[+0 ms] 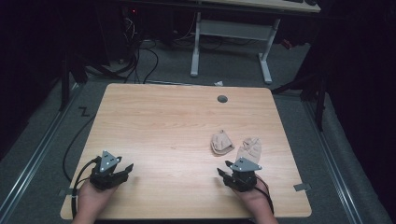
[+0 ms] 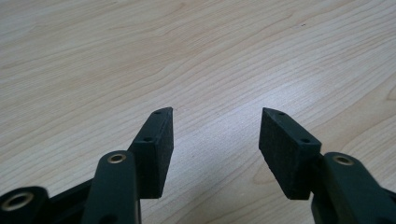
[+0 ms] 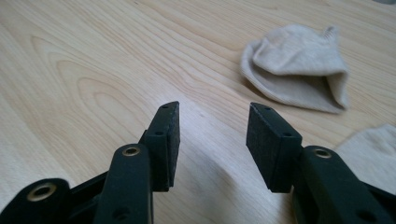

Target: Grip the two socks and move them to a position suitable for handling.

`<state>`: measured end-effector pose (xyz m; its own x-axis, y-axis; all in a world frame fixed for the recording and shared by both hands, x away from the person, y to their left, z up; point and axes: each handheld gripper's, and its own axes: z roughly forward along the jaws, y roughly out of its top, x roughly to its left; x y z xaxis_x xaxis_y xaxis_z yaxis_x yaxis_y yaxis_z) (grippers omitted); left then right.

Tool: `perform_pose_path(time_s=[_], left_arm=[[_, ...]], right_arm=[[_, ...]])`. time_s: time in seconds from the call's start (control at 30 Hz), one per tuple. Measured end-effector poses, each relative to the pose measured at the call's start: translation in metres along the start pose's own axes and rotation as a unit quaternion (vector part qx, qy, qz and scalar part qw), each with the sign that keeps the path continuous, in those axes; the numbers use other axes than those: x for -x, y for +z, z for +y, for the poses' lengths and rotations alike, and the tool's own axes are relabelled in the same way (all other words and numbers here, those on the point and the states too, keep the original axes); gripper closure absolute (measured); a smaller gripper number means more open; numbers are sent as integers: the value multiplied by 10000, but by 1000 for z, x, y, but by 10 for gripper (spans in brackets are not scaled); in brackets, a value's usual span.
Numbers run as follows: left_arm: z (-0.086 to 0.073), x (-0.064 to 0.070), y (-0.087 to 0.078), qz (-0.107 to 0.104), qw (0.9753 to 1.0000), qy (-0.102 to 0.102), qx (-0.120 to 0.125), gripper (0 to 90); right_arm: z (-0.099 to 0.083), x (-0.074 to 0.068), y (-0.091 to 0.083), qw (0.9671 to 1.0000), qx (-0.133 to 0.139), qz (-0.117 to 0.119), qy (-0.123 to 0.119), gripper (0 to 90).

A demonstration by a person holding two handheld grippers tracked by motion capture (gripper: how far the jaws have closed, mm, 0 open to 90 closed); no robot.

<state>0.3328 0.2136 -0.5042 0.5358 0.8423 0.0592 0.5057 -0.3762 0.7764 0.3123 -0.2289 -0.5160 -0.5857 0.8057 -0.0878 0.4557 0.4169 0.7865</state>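
Both grippers, left (image 1: 125, 169) and right (image 1: 223, 167), stood wide-jawed, empty, near table (image 1: 154, 116) edge; two socks (image 1: 222, 142) at right's 1 o'clock.

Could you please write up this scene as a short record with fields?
surface: wooden table
items: two beige socks, apart from each other
sock A: crumpled, ahead of the right gripper
sock B: just right of sock A, nearest the right gripper
left gripper: open, holds nothing, over bare wood
right gripper: open, holds nothing, short of both socks
contact: neither gripper touches a sock
other: grey round cap near the table's far edge
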Motion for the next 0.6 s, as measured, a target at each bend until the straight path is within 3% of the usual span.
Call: perform_pose_path(time_s=[0.33,0.6], left_arm=[[3,4,4,-62,10000,46,18,454],[3,4,4,-68,10000,45,19,453]], right_arm=[[-5,7,-7,9999,52,-55,149,540],[-5,5,-6,9999,24,-63,121,537]])
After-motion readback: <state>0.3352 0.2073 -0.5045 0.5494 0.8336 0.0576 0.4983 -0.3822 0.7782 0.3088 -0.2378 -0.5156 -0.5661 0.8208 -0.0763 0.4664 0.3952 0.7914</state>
